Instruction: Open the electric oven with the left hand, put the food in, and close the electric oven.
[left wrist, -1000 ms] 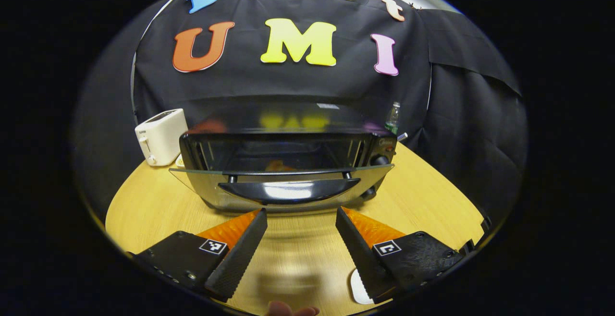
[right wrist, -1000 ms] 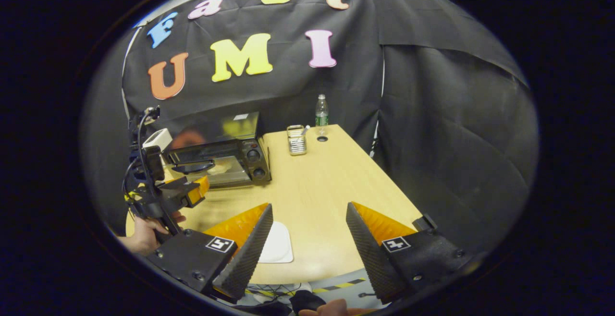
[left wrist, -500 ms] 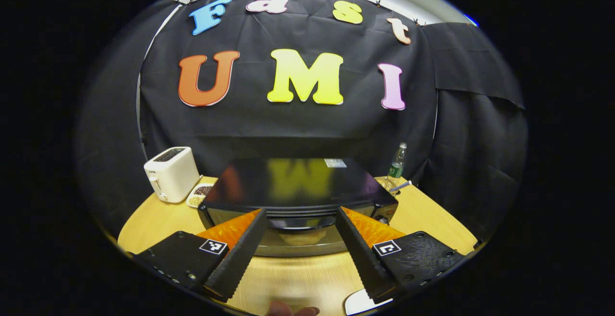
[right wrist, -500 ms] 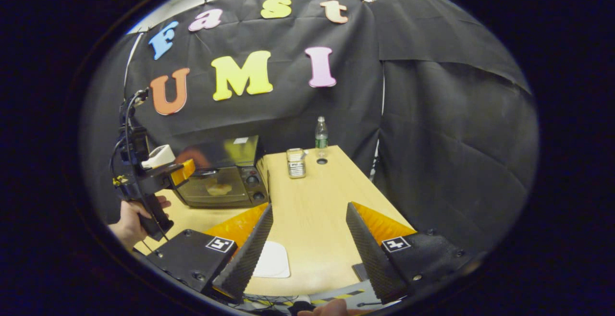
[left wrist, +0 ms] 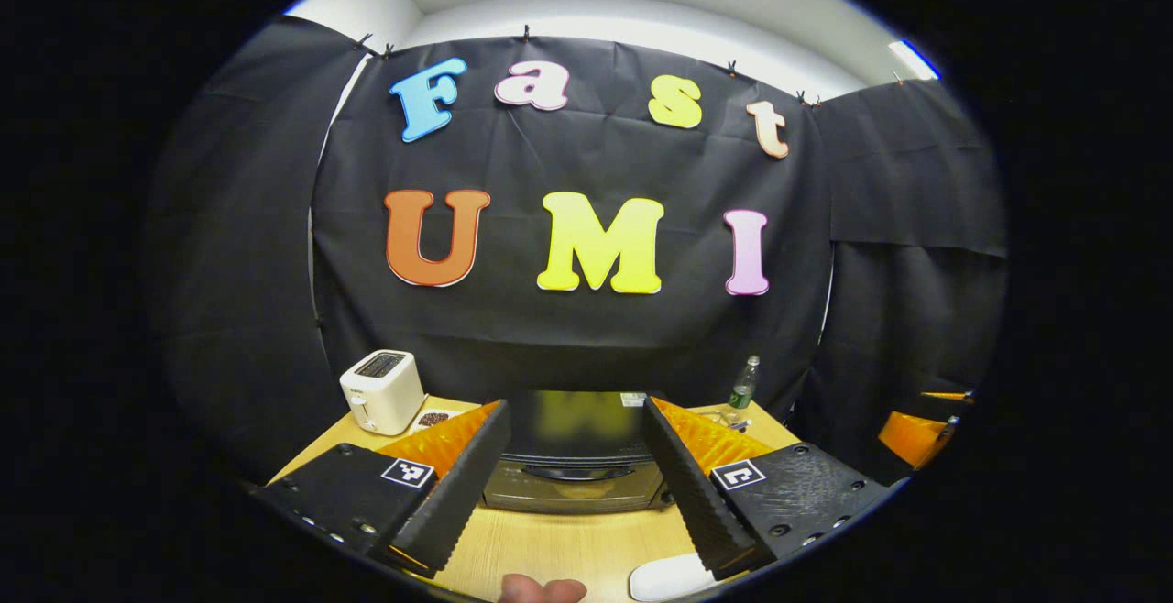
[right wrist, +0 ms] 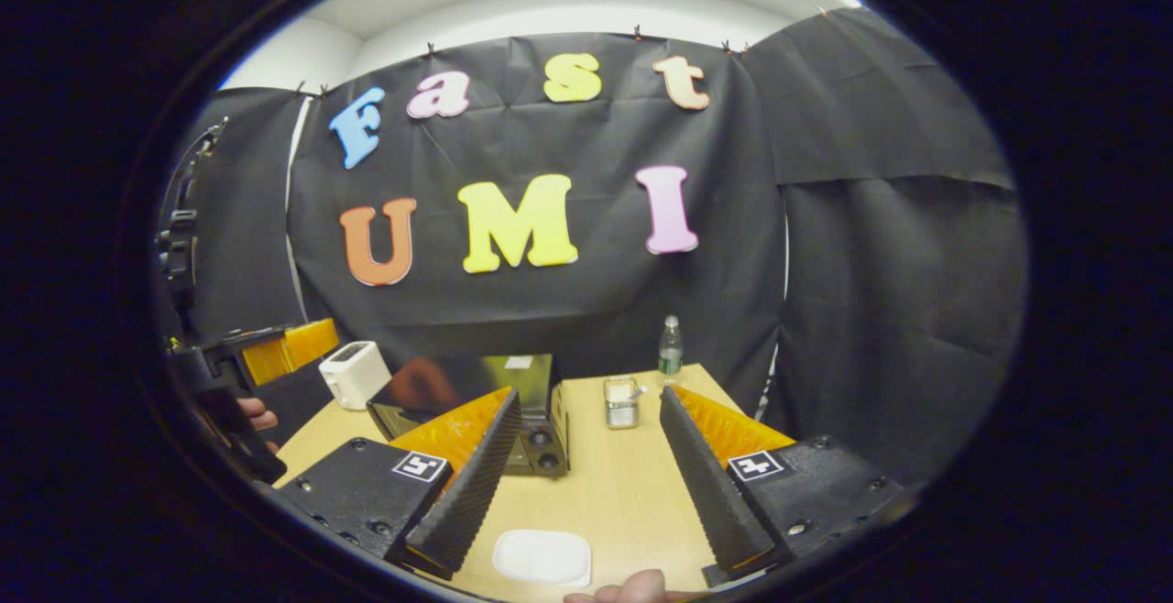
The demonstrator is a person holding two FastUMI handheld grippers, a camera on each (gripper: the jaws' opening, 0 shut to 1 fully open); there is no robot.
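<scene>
The electric oven [left wrist: 575,461] is seen straight ahead of the left gripper [left wrist: 575,484], low down between its two fingers, and it sits on the table [left wrist: 550,548]. Its door looks shut, and something pale, likely the food, is dimly seen behind the glass. The dark handle runs sideways across the front of the door, from left to right. The left gripper is spread wide and nothing is held in it. It is held back from the oven, and nothing is touched by it.

In the right gripper view, the oven [right wrist: 513,401] lies ahead and a little to the left of the right gripper [right wrist: 591,493]. That gripper is spread wide too, and nothing is held in it. A white plate [right wrist: 542,557] lies on the table just below it, and no food is seen on the plate.

The oven is faced head-on by the left gripper, so it is judged to be the better placed of the two for any last touch on the door. The task looks nearly done or done. If the door is not fully shut, a push straight forward on the handle is what is called for.

A white toaster [left wrist: 382,390] stands to the left of the oven, and a bottle [left wrist: 743,390] stands behind it to the right.
</scene>
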